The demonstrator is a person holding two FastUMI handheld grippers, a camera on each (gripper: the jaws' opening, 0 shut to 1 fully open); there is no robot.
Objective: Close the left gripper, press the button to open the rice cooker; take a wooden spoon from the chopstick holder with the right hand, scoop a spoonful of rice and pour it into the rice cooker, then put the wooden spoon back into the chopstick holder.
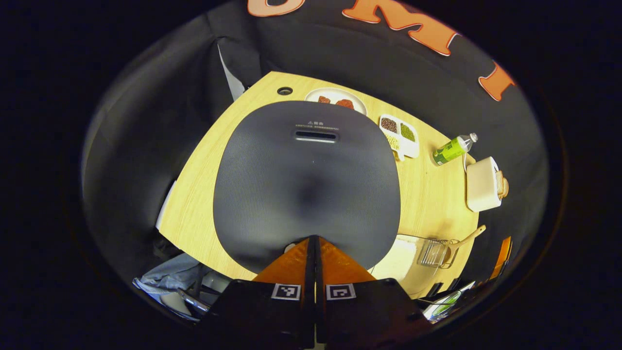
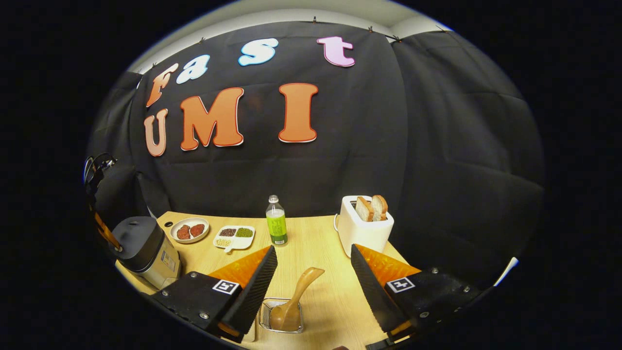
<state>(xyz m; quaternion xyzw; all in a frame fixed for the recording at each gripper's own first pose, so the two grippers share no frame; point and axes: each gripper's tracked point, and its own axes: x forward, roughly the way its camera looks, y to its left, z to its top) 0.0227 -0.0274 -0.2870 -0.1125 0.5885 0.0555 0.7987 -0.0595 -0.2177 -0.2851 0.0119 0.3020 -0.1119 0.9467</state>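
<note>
The rice cooker (image 1: 306,180) has a dark grey lid that is down, and I look straight onto it in the left gripper view. My left gripper (image 1: 313,239) is shut with nothing between its fingers, and its tips are at the lid's near edge. In the right gripper view the cooker (image 2: 146,250) stands at the far left with the left gripper (image 2: 112,244) on its top edge. The wooden spoon (image 2: 296,296) leans bowl-down in the wire chopstick holder (image 2: 282,316). My right gripper (image 2: 313,249) hangs open just above the spoon's handle. A clear box of rice (image 1: 396,257) sits beside the holder (image 1: 434,253).
On the wooden table (image 2: 316,243) stand a white toaster (image 2: 364,226) with two bread slices, a green bottle (image 2: 276,221), a divided dish of beans (image 2: 234,236) and a plate of meat (image 2: 189,229). The black cloth wall runs close behind them.
</note>
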